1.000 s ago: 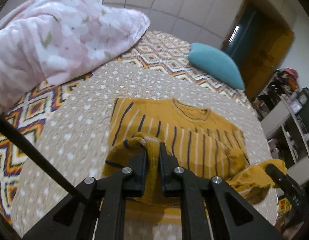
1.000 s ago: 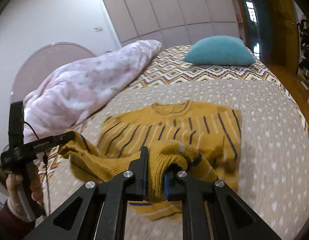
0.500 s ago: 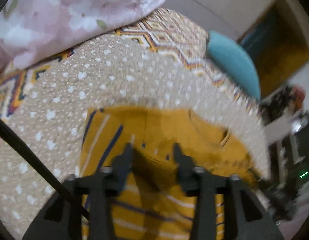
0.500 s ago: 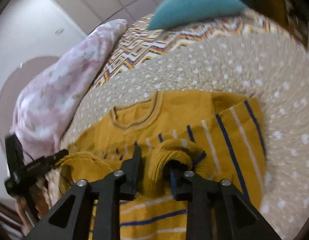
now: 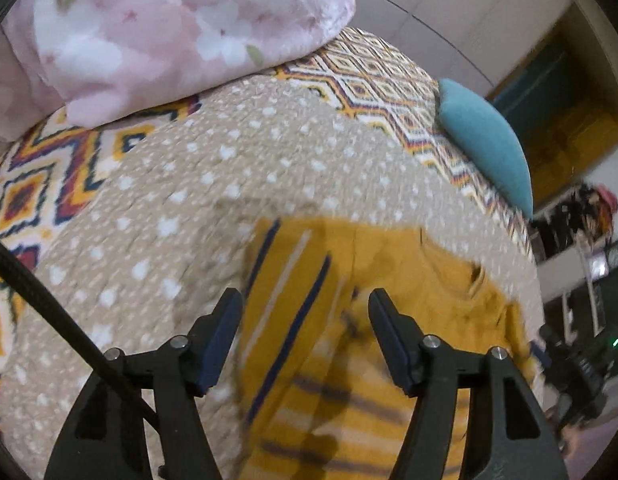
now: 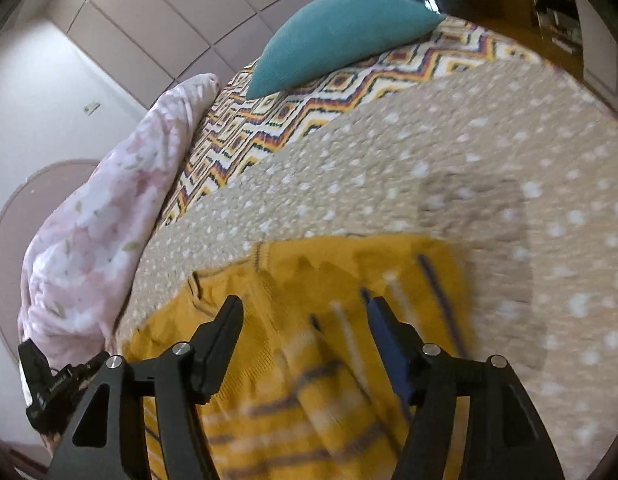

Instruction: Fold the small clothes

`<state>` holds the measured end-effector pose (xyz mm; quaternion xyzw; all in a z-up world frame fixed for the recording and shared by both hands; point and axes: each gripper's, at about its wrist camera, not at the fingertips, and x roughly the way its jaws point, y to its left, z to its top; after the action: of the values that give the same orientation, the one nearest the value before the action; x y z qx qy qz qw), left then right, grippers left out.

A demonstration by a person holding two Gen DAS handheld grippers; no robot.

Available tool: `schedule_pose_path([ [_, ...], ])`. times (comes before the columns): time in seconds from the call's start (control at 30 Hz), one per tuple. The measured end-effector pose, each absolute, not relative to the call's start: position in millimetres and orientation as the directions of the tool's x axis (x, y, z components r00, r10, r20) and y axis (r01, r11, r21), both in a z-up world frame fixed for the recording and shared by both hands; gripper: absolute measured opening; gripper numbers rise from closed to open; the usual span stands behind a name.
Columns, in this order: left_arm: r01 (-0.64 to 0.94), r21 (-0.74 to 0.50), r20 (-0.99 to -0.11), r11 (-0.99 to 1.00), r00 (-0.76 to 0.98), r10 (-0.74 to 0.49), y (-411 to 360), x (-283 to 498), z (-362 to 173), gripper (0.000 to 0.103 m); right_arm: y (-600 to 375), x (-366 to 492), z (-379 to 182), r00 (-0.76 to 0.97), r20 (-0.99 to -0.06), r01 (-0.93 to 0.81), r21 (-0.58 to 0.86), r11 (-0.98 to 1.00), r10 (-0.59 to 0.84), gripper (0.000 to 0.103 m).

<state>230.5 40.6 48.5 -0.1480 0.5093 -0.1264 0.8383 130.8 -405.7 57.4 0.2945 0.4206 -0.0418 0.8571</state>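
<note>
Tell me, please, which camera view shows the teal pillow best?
The right wrist view: there the teal pillow shows nearly whole, lying on the zigzag bedspread. The left wrist view shows the teal pillow smaller, squeezed toward the right edge and seen from its end.

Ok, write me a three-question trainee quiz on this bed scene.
1. True or false: the left gripper is clamped on the yellow sweater.
2. Which colour is the cushion? A) teal B) red C) black
3. What does the sweater lie on?

Key
1. False: both the left gripper and the right gripper have just been opening and now stand open over the knit.
2. A
3. The beige dotted blanket.
</note>
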Motion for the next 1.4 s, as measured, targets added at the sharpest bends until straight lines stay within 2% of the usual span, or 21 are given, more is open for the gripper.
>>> schedule_pose_path([
  [0.13, 0.143, -0.346, -0.822, 0.927, 0.429, -0.373, 52, 192, 40, 0.071, -408, 77, 58, 0.603, -0.781, 0.288, 0.402, 0.869, 0.161, 0.078],
  [0.3, 0.172, -0.316, -0.858, 0.933, 0.369, -0.358, 65, 157, 8, 0.071, -404, 14, 28, 0.575, -0.782, 0.276, 0.461, 0.844, 0.239, 0.078],
  [0.33, 0.181, -0.294, -0.866, 0.939, 0.366, -0.341, 63, 155, 6, 0.06, -401, 10, 21, 0.567, -0.783, 0.262, 0.467, 0.844, 0.257, 0.064],
  [0.37, 0.195, -0.227, -0.882, 0.954, 0.375, -0.286, 60, 155, 7, 0.051, -398, 9, 15, 0.555, -0.786, 0.246, 0.469, 0.848, 0.274, 0.045],
  [0.4, 0.183, -0.163, -0.894, 0.97, 0.389, -0.223, 58, 157, 13, 0.04, -401, 8, 10, 0.545, -0.801, 0.267, 0.446, 0.854, 0.248, 0.021],
  [0.47, 0.109, -0.105, -0.894, 0.989, 0.426, -0.142, 63, 161, 29, 0.018, -418, 8, 5, 0.546, -0.819, 0.368, 0.423, 0.828, 0.176, 0.02],
  [0.5, 0.061, -0.055, -0.885, 0.997, 0.46, -0.077, 68, 160, 41, 0.008, -429, 5, 5, 0.561, -0.809, 0.417, 0.458, 0.785, 0.174, 0.02],
  [0.57, 0.049, -0.071, -0.861, 0.996, 0.502, -0.085, 75, 151, 61, 0.012, -435, -1, 11, 0.564, -0.817, 0.48, 0.441, 0.758, 0.118, 0.032],
  [0.6, 0.061, -0.107, -0.851, 0.992, 0.51, -0.123, 79, 143, 68, 0.026, -432, -4, 17, 0.567, -0.817, 0.481, 0.427, 0.765, 0.1, 0.043],
  [0.63, 0.081, -0.141, -0.841, 0.987, 0.517, -0.162, 80, 134, 73, 0.048, -429, -7, 23, 0.575, -0.814, 0.47, 0.416, 0.779, 0.087, 0.045],
  [0.7, 0.102, -0.157, -0.807, 0.982, 0.56, -0.187, 77, 111, 79, 0.061, -418, -14, 41, 0.598, -0.8, 0.444, 0.373, 0.815, 0.041, 0.045],
  [0.87, 0.173, -0.141, -0.756, 0.975, 0.617, -0.219, 41, 78, 61, 0.061, -387, -16, 75, 0.649, -0.761, 0.358, 0.311, 0.881, 0.005, 0.045],
  [1.07, 0.195, -0.124, -0.743, 0.973, 0.632, -0.221, 29, 63, 11, 0.062, -334, 29, 84, 0.624, -0.781, 0.232, 0.228, 0.946, 0.035, 0.045],
  [1.13, 0.202, -0.219, -0.73, 0.955, 0.615, -0.298, 41, 63, 5, 0.063, -321, 61, 76, 0.591, -0.806, 0.207, 0.196, 0.959, 0.037, 0.045],
  [1.2, 0.169, -0.327, -0.711, 0.93, 0.604, -0.36, 59, 68, 3, 0.071, -315, 95, 64, 0.554, -0.832, 0.214, 0.165, 0.963, 0.02, 0.045],
  [1.3, 0.123, -0.462, -0.694, 0.878, 0.566, -0.444, 78, 76, -7, 0.072, -314, 143, 36, 0.478, -0.877, 0.267, 0.084, 0.96, -0.056, 0.045],
  [1.37, 0.114, -0.494, -0.689, 0.862, 0.554, -0.468, 82, 80, -6, 0.072, -319, 165, 15, 0.423, -0.901, 0.31, 0.043, 0.95, -0.097, 0.055],
  [1.4, 0.115, -0.496, -0.695, 0.86, 0.541, -0.474, 82, 82, -6, 0.072, -320, 170, 13, 0.42, -0.9, 0.321, 0.033, 0.946, -0.112, 0.065],
])
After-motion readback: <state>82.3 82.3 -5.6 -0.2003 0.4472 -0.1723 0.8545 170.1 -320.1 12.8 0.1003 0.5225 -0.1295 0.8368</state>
